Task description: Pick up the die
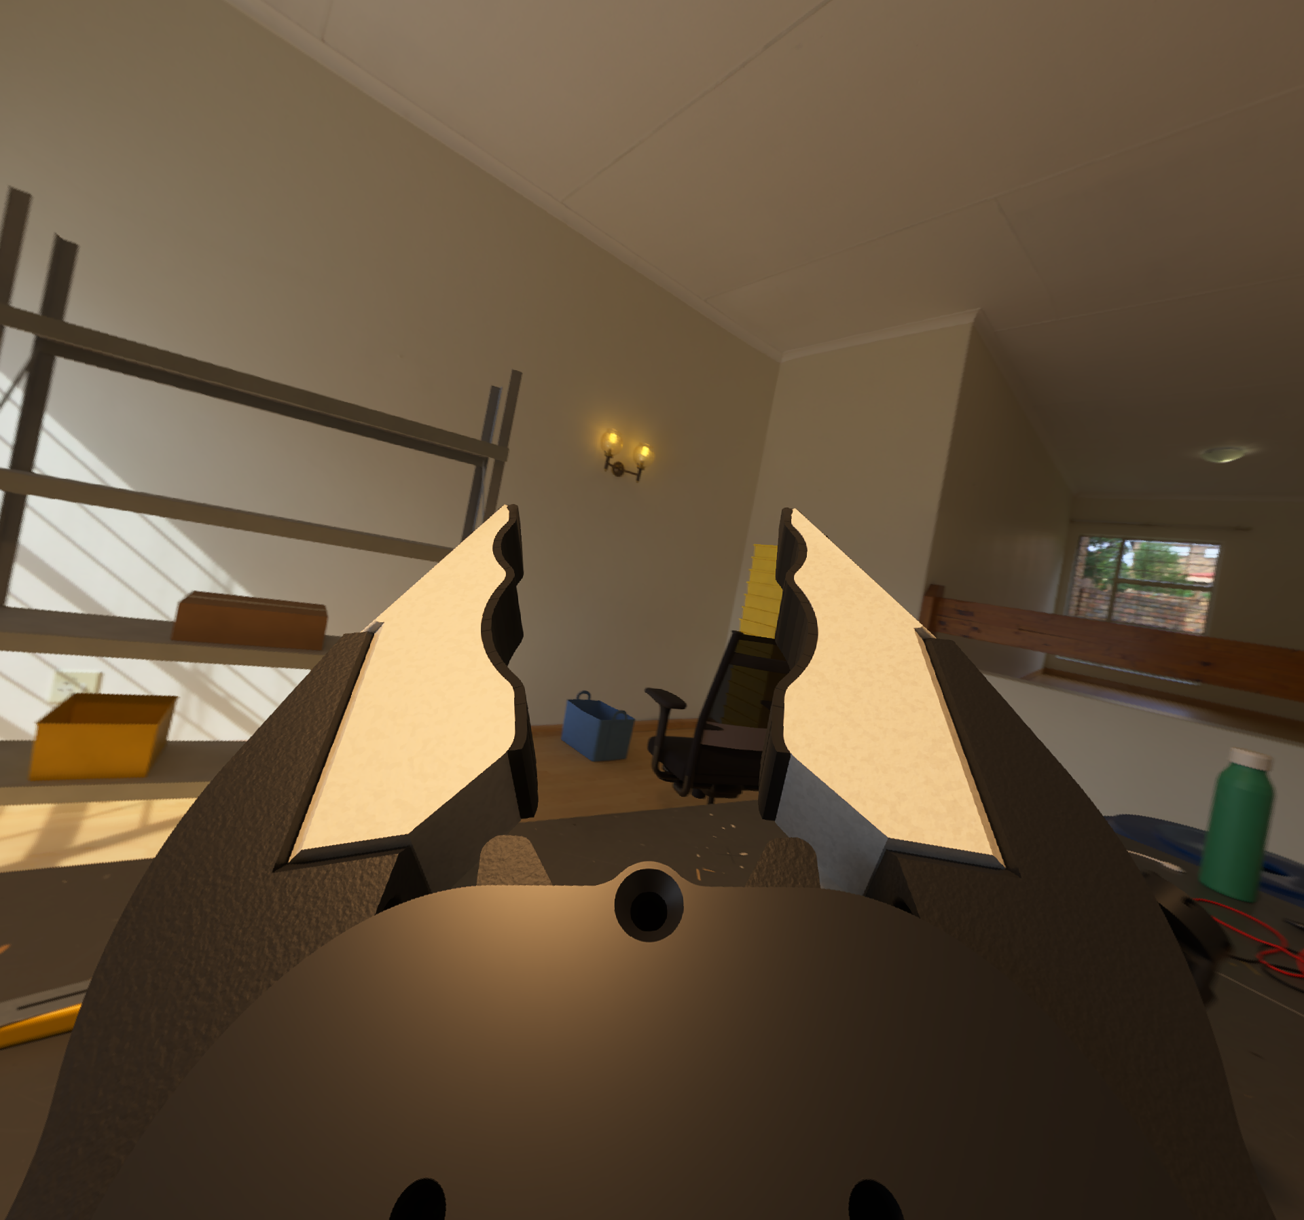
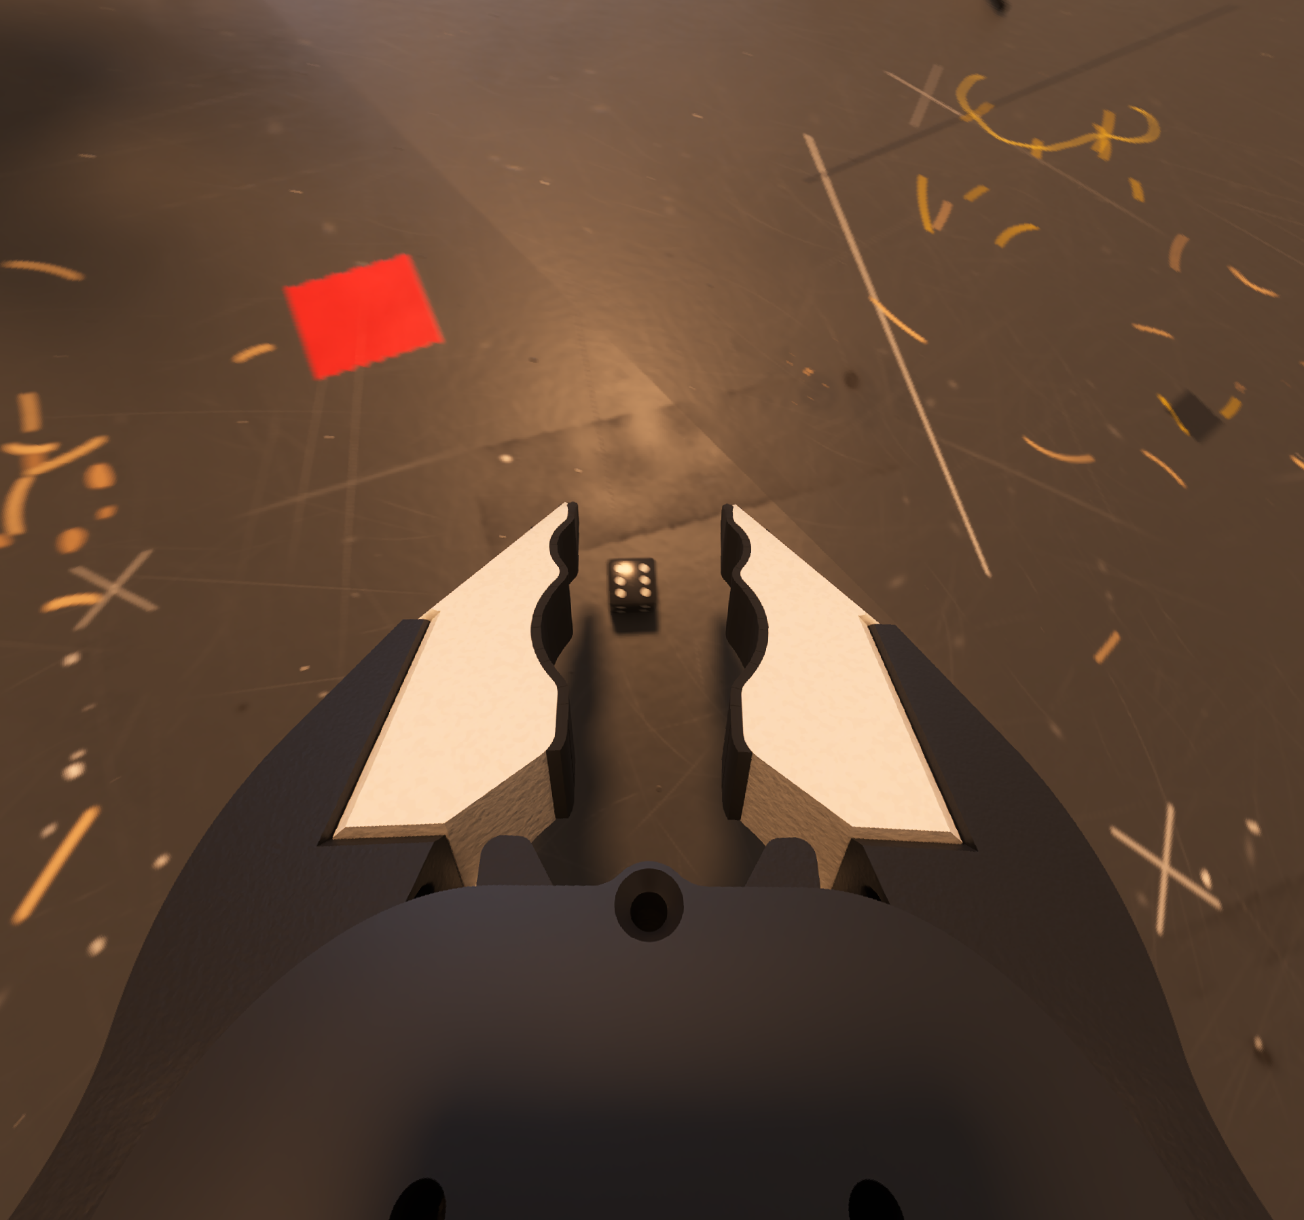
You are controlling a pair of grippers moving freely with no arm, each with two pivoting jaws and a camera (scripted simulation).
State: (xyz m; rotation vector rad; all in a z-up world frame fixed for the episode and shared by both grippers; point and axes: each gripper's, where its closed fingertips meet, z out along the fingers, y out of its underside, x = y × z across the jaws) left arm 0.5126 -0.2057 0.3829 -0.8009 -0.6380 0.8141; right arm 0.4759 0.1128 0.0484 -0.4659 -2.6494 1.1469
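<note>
The right gripper (image 2: 649, 516) hangs over a scuffed dark worktop (image 2: 635, 198), jaws apart, a small black die (image 2: 632, 585) lying on the surface between its fingertips, touching neither. A red square (image 2: 363, 314) lies beyond. The left gripper (image 1: 649, 516), also spread and empty, faces a green bottle (image 1: 1238, 826) and office chair (image 1: 705, 741).

- The small black cube die (image 2: 632, 585) bore pale round pips.
- The dark scuffed table (image 2: 635, 198) was flecked with orange marks and carried a flat red square patch (image 2: 363, 314).
- The green plastic bottle (image 1: 1238, 826) had a white cap.
- The open cardboard box (image 1: 102, 734) was yellow.
</note>
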